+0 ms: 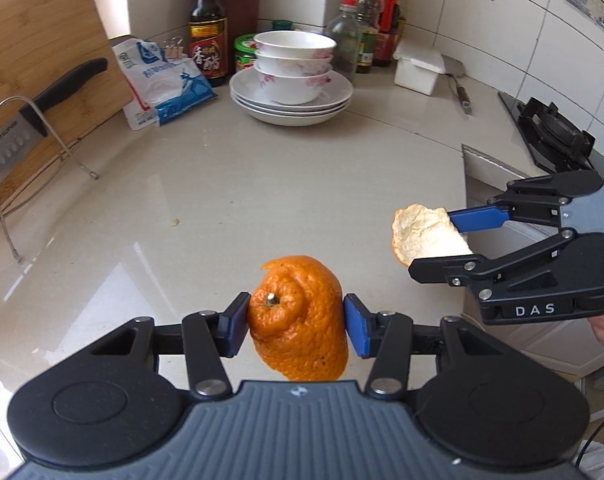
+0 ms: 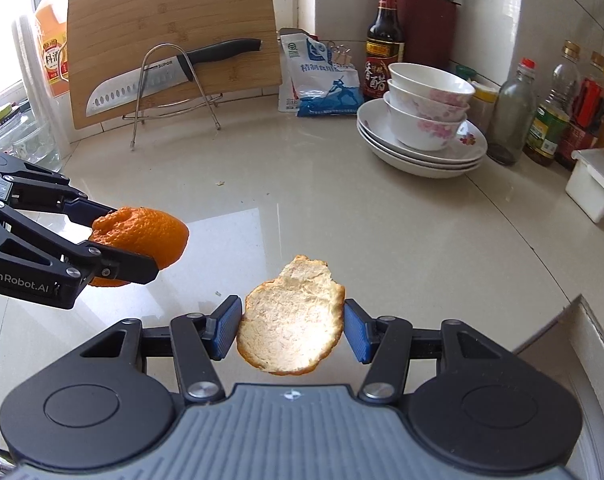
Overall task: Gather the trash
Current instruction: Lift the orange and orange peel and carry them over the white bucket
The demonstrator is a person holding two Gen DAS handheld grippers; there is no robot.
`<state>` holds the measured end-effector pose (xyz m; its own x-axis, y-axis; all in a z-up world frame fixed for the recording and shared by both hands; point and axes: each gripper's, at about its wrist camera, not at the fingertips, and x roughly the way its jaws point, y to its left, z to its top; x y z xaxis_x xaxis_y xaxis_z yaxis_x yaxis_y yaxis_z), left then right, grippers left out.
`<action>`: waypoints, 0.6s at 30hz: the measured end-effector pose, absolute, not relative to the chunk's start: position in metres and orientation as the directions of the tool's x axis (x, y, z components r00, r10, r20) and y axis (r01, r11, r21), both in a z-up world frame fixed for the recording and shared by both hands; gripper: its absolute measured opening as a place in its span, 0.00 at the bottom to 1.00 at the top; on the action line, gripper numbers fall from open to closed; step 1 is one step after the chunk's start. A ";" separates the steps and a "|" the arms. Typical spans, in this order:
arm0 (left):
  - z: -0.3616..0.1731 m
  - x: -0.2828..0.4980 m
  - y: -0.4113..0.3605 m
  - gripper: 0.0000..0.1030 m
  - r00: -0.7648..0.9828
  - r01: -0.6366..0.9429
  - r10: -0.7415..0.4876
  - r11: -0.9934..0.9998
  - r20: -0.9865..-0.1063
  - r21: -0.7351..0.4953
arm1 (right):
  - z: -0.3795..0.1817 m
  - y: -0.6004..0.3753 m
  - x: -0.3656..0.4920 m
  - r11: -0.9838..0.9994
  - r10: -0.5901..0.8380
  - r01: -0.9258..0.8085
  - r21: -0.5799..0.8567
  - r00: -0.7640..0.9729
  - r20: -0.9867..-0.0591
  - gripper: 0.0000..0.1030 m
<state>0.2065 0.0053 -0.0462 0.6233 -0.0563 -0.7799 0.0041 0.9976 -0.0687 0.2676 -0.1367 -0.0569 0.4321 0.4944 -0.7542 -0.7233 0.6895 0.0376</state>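
Observation:
My left gripper (image 1: 296,326) is shut on a curled piece of orange peel (image 1: 302,320), orange skin and stem facing me, held above the beige counter (image 1: 222,208). It also shows in the right wrist view (image 2: 142,236), at the left, in the left gripper (image 2: 122,240). My right gripper (image 2: 292,330) is shut on a flat piece of orange peel (image 2: 292,320) with its white inner side facing me. In the left wrist view that peel (image 1: 426,236) is at the right, held by the right gripper (image 1: 454,236) near the counter's right edge.
Stacked bowls on plates (image 1: 292,80) stand at the back, with a vinegar bottle (image 1: 208,32), a blue-white bag (image 1: 162,80), oil bottles (image 1: 370,24) and a white box (image 1: 418,68). A cutting board and knife (image 2: 174,68) lean on a wire rack. A gas stove (image 1: 554,132) is at the right.

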 end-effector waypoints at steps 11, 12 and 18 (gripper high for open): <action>-0.043 0.216 -0.075 0.47 0.614 0.173 -0.181 0.981 -0.768 -0.092 | -0.064 -0.232 0.242 0.812 0.399 -0.582 0.039 0.505 -0.766 0.58; -0.043 0.216 -0.083 0.47 0.612 0.186 -0.191 0.978 -0.767 -0.095 | -0.066 -0.242 0.239 0.824 0.385 -0.565 0.038 0.509 -0.770 0.58; -0.049 0.219 -0.121 0.47 0.599 0.245 -0.237 0.964 -0.765 -0.106 | -0.090 -0.289 0.231 0.878 0.294 -0.478 0.020 0.506 -0.811 0.59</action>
<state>0.2189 -0.1211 -0.0485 0.5987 -0.2365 -0.7653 0.2455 0.9636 -0.1058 0.2309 -0.2889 -0.0898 0.5062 0.2936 -0.8109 -0.4780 0.8781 0.0196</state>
